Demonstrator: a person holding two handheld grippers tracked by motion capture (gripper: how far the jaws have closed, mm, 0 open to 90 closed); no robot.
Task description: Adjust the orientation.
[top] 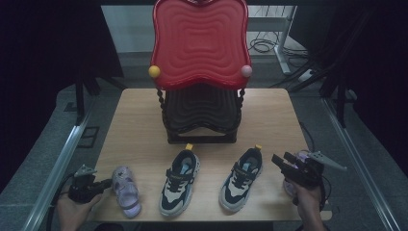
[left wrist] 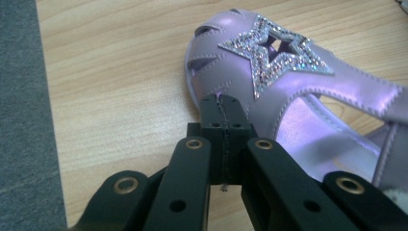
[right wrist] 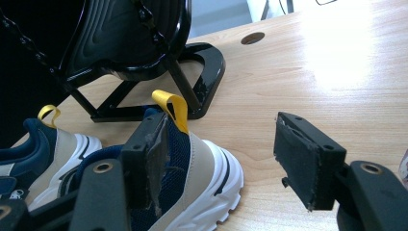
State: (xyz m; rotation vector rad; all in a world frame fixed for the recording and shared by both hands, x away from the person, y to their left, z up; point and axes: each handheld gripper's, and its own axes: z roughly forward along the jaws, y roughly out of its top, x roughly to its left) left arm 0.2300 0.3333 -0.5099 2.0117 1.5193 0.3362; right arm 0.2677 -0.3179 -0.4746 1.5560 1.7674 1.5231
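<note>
Two-tier shoe rack with red wavy plastic shelves (top: 199, 43) is standing at the table's far edge, likely waiting for the footwear lined up before it. Right gripper (top: 284, 161), jaws spread wide, is angling toward the right navy-and-cream sneaker's (top: 242, 179) heel. Left gripper (top: 107, 183), jaws pressed together with nothing between, is nosing the lilac star-studded sandal (top: 126, 190) at the front-left.

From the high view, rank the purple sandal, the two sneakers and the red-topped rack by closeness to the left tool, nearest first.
1. Purple sandal, right at the left tool, at the table's front left.
2. Left sneaker, next along the front, toward the middle.
3. Right sneaker, farther along the front, right of middle.
4. Red-topped rack, at the back of the table; its distance against the right sneaker is too close to call.
</note>
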